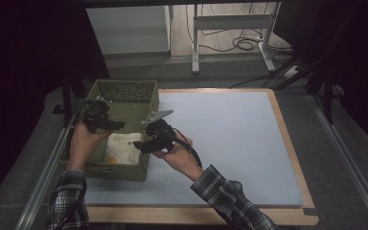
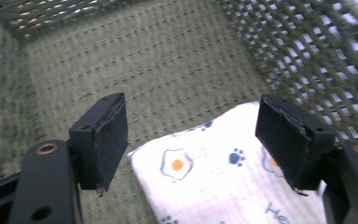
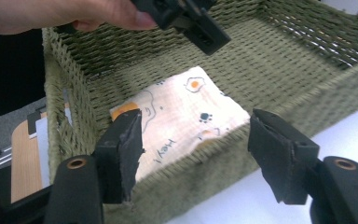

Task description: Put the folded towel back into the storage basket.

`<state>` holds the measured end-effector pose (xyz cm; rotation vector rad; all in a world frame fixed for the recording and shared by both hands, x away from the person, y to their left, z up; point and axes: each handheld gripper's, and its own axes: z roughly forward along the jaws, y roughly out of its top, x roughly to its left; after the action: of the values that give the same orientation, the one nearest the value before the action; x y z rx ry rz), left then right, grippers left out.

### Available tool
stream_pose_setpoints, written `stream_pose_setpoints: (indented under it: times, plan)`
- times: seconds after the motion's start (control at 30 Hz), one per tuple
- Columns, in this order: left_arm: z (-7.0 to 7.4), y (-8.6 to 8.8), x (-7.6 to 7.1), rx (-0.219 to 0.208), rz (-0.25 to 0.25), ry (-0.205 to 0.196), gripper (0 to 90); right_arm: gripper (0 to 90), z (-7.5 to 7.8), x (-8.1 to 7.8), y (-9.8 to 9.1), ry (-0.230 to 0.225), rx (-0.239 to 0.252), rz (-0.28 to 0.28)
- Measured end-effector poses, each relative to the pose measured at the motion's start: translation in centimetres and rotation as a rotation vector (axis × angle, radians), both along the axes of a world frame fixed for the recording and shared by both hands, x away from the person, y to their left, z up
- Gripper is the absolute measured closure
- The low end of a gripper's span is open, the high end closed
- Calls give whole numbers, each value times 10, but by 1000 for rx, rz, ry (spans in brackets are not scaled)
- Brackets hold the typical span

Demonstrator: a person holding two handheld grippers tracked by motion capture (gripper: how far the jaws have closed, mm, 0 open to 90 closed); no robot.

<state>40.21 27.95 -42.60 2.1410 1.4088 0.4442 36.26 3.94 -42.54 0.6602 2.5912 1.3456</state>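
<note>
1. Your left gripper (image 1: 116, 125): held over the olive-green woven rectangular basket (image 1: 124, 172), jaws spread apart and gripping nothing. In the left gripper view the folded cream cloth printed with fried eggs and paw prints (image 2: 223, 172) lies below and beyond the two black pads (image 2: 109, 140), untouched by either, on the basket's woven floor.

2. Folded cloth (image 1: 121, 148): flat on the basket floor, in the end nearest you, between your two grippers and lower than both.

3. Your right gripper (image 1: 141, 145): at the basket's right-hand wall, pointing in over the rim, jaws released and clear of everything. In the right gripper view the cloth (image 3: 177, 121) sits ahead of the jaws, beyond the near wall, and your left gripper (image 3: 186, 21) hangs above the cloth's far side.

4. Light blue table mat (image 1: 230, 143): off to the right of your right gripper, bearing the basket at its left edge.
</note>
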Motion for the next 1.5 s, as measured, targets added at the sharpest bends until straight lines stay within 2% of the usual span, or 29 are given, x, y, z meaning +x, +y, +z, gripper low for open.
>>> stream_pose_setpoints:
  times: [0.13,0.37,0.77,1.0,1.23,1.5]
  plan:
    - [2,-9,1,1,-22,11,216,328,0,2,-9,7,5,-11]
    - [9,-26,4,-21,-59,21,194,274,-6,9,-40,11,6,-36]
    - [22,-59,7,-90,-102,13,136,204,-20,14,-83,29,-22,-69]
    - [25,-88,8,-92,-142,6,88,181,-27,14,-109,34,-31,-90]
    - [24,-120,7,-99,-178,-5,33,142,-34,10,-132,26,-58,-79]
    - [22,-159,-1,-117,-232,-33,19,114,-42,5,-165,34,-78,-98]
